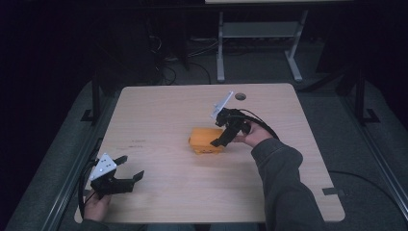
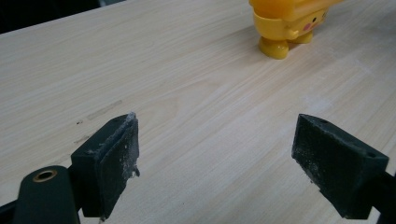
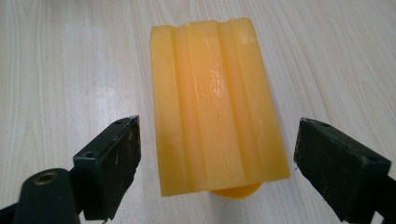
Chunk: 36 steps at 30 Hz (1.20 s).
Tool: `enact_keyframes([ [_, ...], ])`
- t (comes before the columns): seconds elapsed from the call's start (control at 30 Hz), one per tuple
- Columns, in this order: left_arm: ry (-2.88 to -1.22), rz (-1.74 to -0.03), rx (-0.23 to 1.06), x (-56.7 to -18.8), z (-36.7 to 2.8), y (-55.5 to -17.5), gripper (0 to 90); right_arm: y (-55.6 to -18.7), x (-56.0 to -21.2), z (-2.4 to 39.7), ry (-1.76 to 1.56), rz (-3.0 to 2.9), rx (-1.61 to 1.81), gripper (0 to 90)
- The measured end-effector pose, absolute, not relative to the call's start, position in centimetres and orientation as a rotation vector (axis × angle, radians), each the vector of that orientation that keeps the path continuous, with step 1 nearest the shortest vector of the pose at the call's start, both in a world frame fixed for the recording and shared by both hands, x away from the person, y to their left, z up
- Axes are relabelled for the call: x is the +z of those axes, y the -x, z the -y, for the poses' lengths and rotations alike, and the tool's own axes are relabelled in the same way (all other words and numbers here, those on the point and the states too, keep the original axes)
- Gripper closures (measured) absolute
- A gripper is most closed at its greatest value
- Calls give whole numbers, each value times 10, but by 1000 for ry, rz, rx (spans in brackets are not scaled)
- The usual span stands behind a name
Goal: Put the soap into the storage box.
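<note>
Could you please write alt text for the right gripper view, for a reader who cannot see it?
A yellow-orange ridged plastic block lies on a pale wooden table, directly between the open jaws of the right gripper. The jaws flank its near end with a gap on each side.

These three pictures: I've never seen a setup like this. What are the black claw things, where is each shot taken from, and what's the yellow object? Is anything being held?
No robot is involved: a person holds a two-jaw gripper in each hand at a wooden table. The wide picture comes from a fixed camera above, looking down. There the left gripper rests near the table's near left corner, and the right gripper reaches over a yellow plastic toy in the middle. The other two pictures come from cameras riding on each gripper, looking along its black jaws. The left gripper view shows open jaws over bare wood, with the toy's feet and face farther off. The right gripper view shows open jaws either side of the toy's ridged top, not touching it. Nothing is held.
</note>
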<state>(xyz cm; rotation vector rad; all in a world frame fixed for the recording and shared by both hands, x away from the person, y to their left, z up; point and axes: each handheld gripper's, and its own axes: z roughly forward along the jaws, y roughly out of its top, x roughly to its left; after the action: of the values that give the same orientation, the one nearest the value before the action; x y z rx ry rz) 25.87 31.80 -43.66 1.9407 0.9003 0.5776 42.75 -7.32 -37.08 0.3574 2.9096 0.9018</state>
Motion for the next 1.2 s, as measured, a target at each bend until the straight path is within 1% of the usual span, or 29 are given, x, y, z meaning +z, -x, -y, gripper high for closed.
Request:
enact_keyframes([
  [1.0,-1947,-898,578,-437,-318,-259,143,-414,-368,95,-398,-2906,892,143],
  [1.2,-1951,-895,577,-437,-317,-259,143,-410,-373,107,-438,-2908,896,143],
])
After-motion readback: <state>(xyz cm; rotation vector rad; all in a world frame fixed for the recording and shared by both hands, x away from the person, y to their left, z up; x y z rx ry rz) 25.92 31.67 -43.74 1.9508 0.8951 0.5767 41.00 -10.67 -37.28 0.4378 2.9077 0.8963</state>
